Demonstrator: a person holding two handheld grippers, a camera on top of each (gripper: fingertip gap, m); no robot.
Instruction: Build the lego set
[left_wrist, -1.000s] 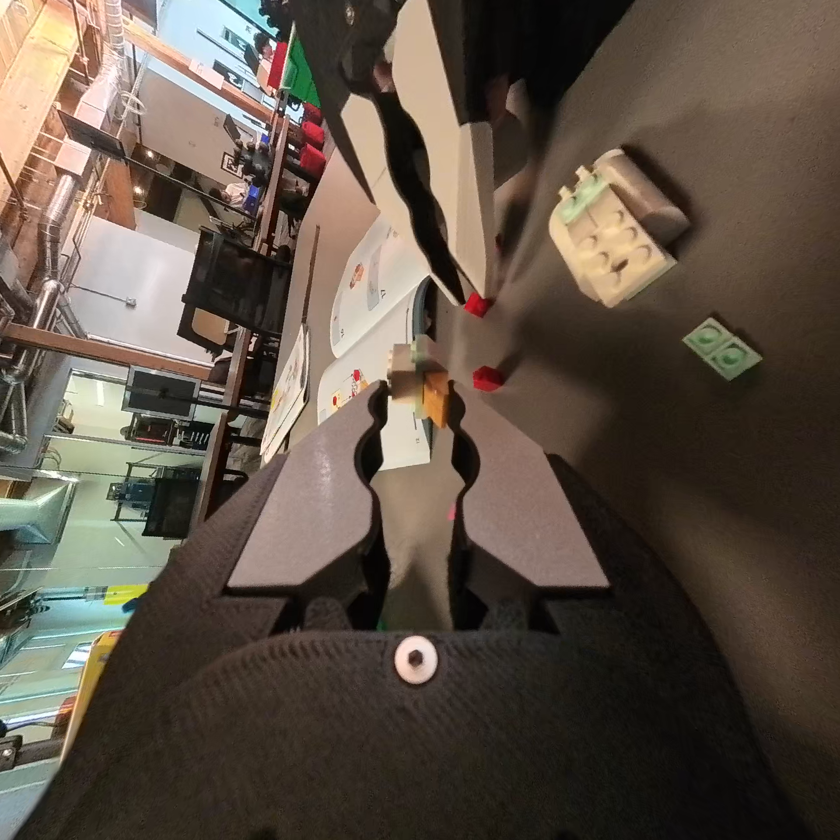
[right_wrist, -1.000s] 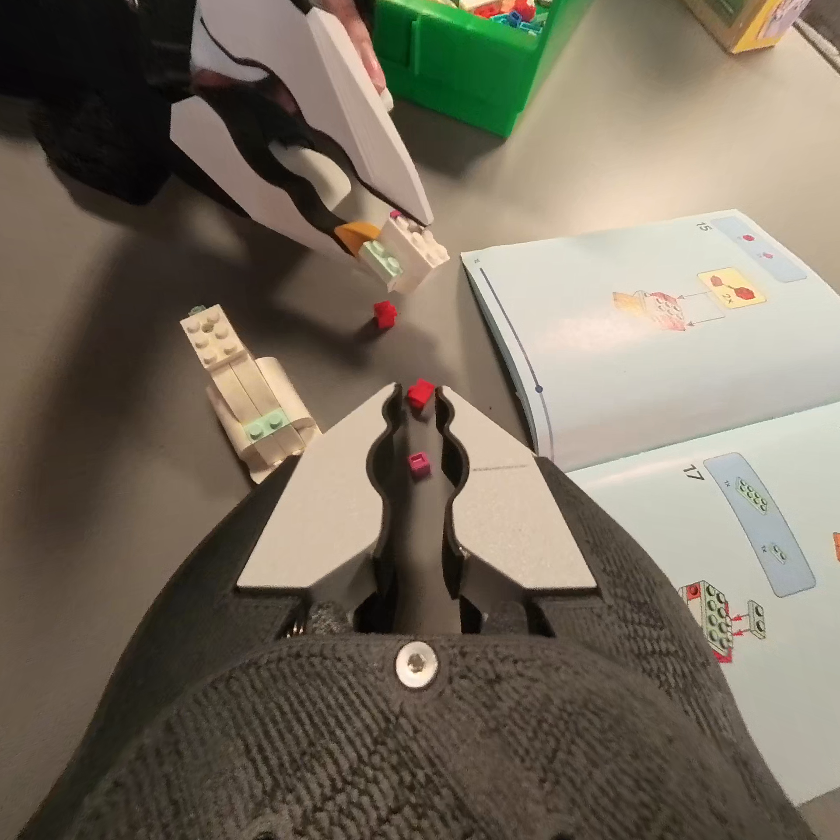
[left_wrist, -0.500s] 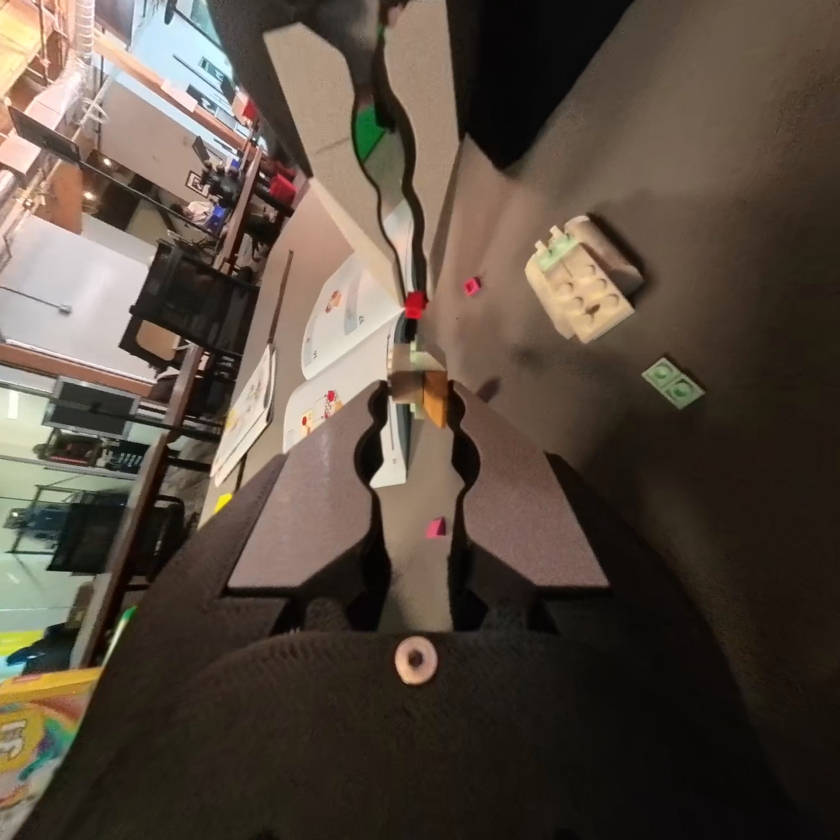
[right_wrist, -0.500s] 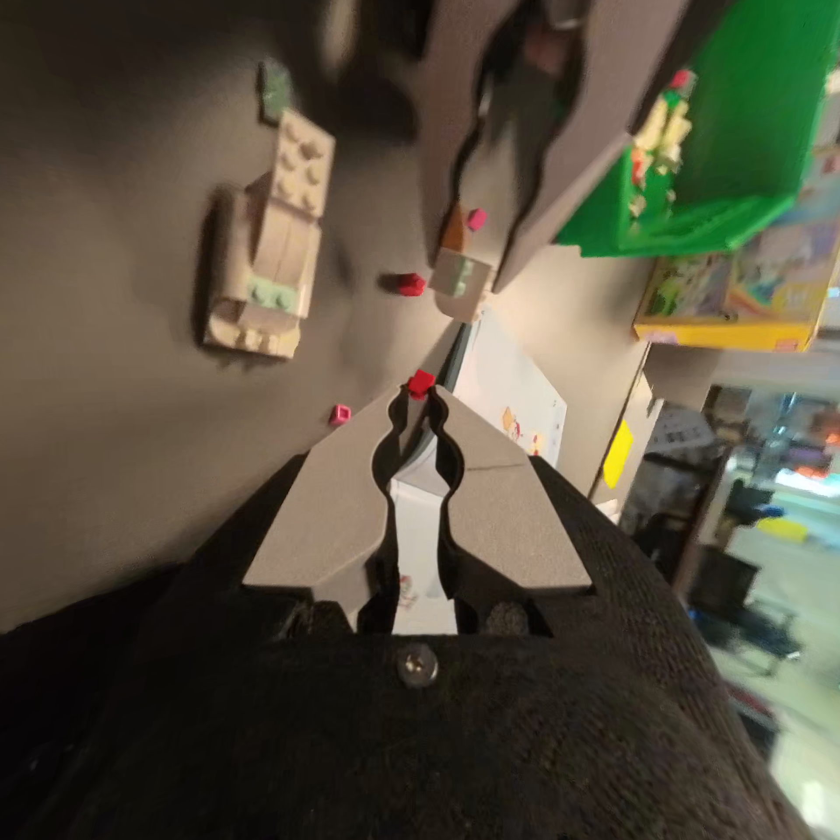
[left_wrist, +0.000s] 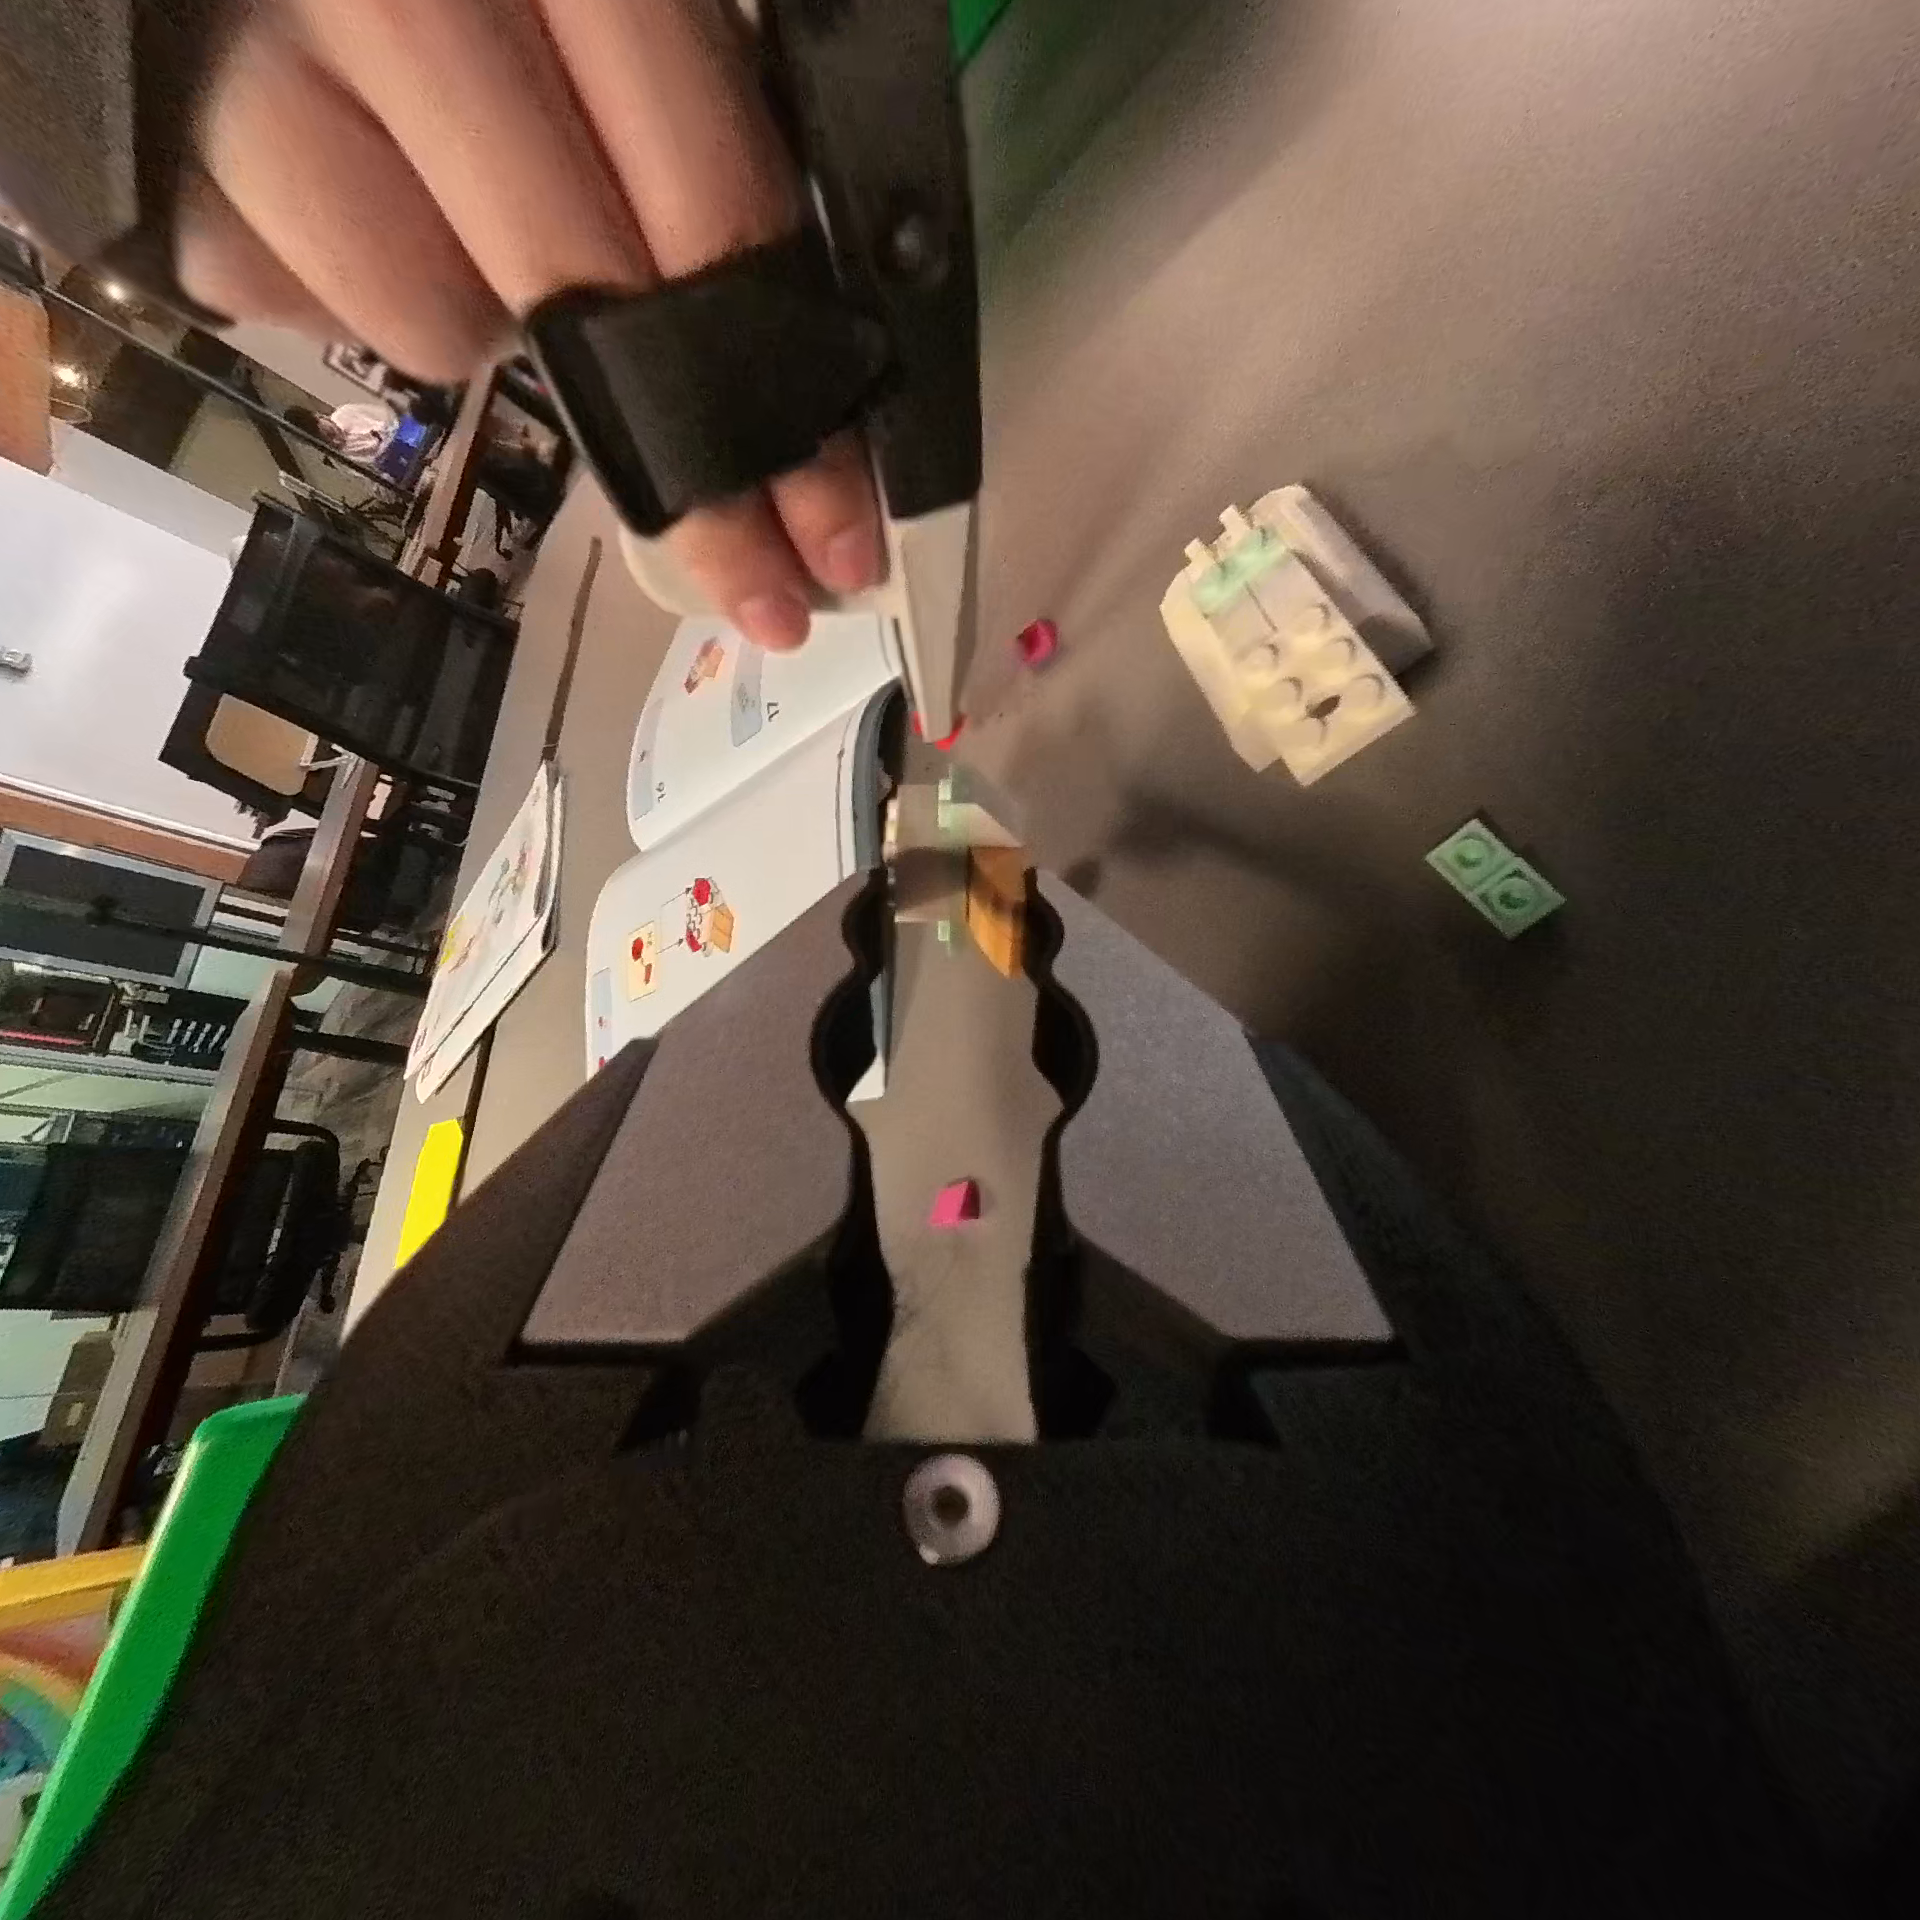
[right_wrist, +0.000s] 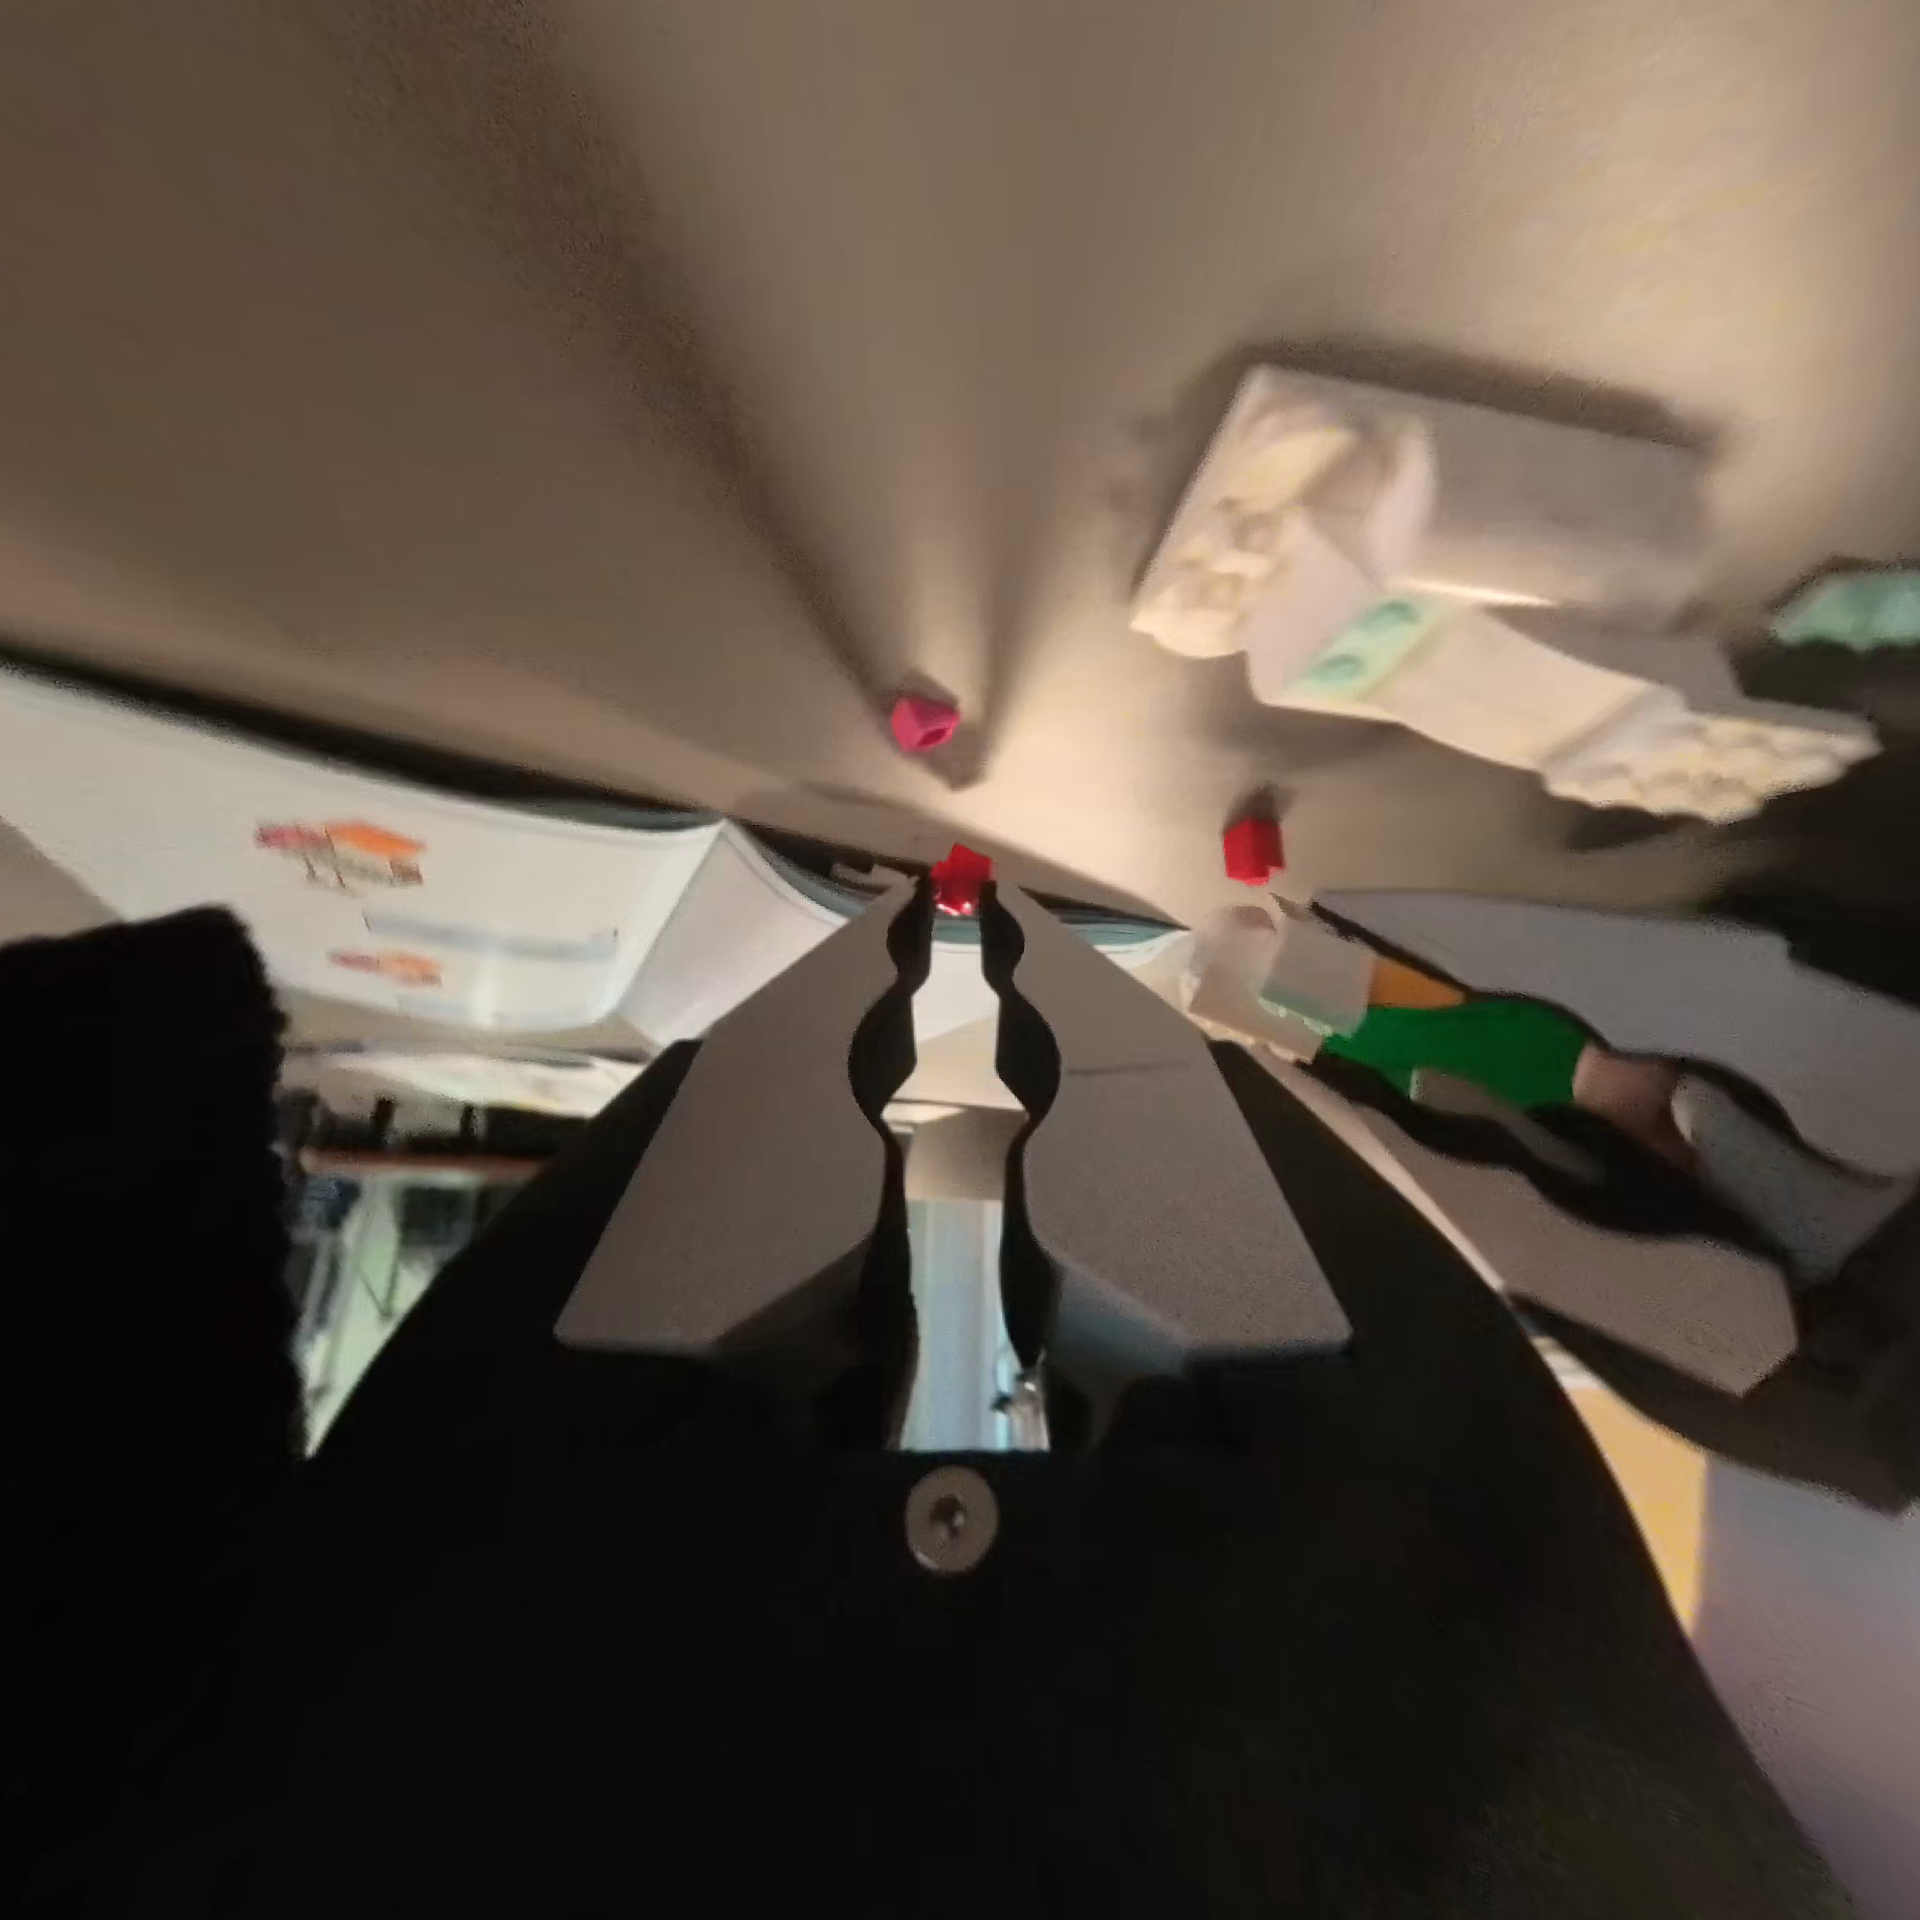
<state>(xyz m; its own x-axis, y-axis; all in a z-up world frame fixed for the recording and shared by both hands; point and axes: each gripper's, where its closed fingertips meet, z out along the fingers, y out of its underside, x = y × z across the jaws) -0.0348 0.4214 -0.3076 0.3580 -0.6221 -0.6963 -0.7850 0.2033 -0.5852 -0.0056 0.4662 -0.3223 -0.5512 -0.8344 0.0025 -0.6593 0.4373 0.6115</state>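
My left gripper (left_wrist: 956, 896) is shut on a small white, mint and orange brick assembly (left_wrist: 951, 868), held above the table. It also shows at the right of the right wrist view (right_wrist: 1288, 977). My right gripper (right_wrist: 954, 908) is shut on a tiny red piece (right_wrist: 961, 868). In the left wrist view the right gripper (left_wrist: 935, 707) comes in from above, with a hand (left_wrist: 499, 208) on it, and the red piece (left_wrist: 941, 730) sits just off the assembly's far end. Whether they touch is blurred.
On the grey table lie a larger white assembly (left_wrist: 1288, 655), a mint plate (left_wrist: 1496, 894), a pink piece (left_wrist: 1036, 641), a magenta piece (left_wrist: 956, 1203) and another red piece (right_wrist: 1252, 849). An open instruction booklet (left_wrist: 748, 790) lies beyond. A green bin (left_wrist: 156, 1558) is at lower left. Spacing between my two grippers at the tips: around 6 cm. The right gripper is farther from the mint plate (left_wrist: 1496, 894), some 12 cm, than the left, some 7 cm. Look for it in the right wrist view (right_wrist: 1866, 600) too.
My right gripper lifted the red piece off the table, rolled over and came close to the assembly in my left gripper. My left gripper kept its hold and turned a little.
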